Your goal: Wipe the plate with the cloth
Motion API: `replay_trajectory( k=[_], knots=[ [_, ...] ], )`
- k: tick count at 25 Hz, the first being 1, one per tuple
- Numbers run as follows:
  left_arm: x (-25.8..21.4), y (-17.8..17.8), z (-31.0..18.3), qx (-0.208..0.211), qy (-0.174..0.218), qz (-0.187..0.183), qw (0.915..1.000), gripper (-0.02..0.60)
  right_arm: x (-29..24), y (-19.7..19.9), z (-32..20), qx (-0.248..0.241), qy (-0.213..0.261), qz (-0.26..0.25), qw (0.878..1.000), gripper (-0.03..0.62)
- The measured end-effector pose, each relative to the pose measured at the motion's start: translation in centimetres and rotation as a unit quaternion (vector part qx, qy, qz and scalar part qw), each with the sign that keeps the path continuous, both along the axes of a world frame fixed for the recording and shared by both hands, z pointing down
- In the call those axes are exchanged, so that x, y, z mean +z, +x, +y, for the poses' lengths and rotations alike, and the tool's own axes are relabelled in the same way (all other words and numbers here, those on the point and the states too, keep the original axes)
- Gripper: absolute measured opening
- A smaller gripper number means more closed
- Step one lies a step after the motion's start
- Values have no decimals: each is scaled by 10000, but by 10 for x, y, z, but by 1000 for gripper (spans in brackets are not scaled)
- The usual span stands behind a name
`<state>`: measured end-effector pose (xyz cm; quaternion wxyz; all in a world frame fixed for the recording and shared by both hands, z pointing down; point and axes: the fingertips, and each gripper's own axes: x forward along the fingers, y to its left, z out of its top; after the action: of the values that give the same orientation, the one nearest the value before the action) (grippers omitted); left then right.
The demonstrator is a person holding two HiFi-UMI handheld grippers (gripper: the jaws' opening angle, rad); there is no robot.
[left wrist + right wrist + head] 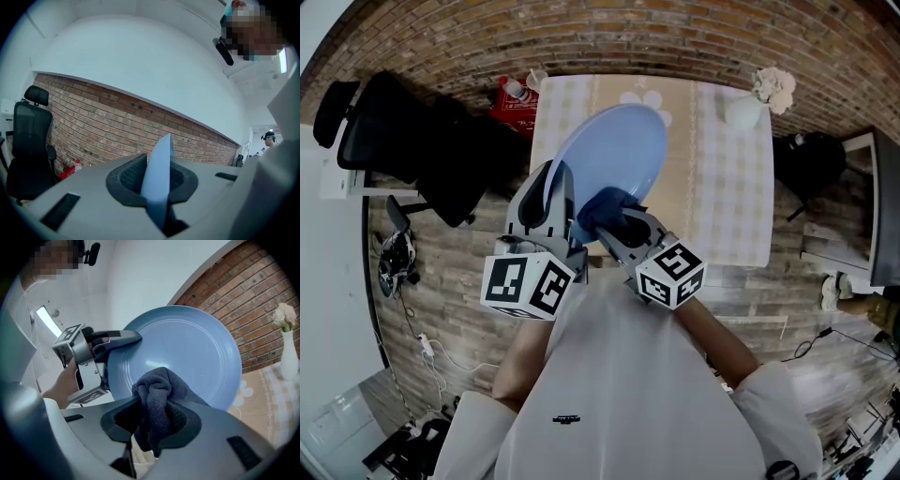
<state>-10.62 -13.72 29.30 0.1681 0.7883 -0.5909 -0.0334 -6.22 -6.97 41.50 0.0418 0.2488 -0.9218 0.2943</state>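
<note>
Squeezed the blue plate in the left gripper. Pinched the dark cloth in the right gripper, touching the plate.

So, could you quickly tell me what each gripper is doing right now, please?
Left gripper: closed on the rim of the blue plate.
Right gripper: closed on the dark cloth.
</note>
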Motion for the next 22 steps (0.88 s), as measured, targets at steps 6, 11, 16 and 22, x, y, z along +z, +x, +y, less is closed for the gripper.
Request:
replay_trajectory(
  k=[6,11,16,22],
  knots=[
    [5,-1,3,-9,-31,-9,10000,48,-15,-18,13,-492,284,-107,9983,126],
    [10,1,9,0,-77,-24,10000,48,-27,-27,23,-886,544,-257,9943,126],
    [11,1,15,18,-25,5,10000,48,-36,-29,24,-879,764,-270,9928,126],
    [14,-2,23,14,-70,-21,10000,49,-46,-28,18,-622,921,-305,9933,126]
  ],
)
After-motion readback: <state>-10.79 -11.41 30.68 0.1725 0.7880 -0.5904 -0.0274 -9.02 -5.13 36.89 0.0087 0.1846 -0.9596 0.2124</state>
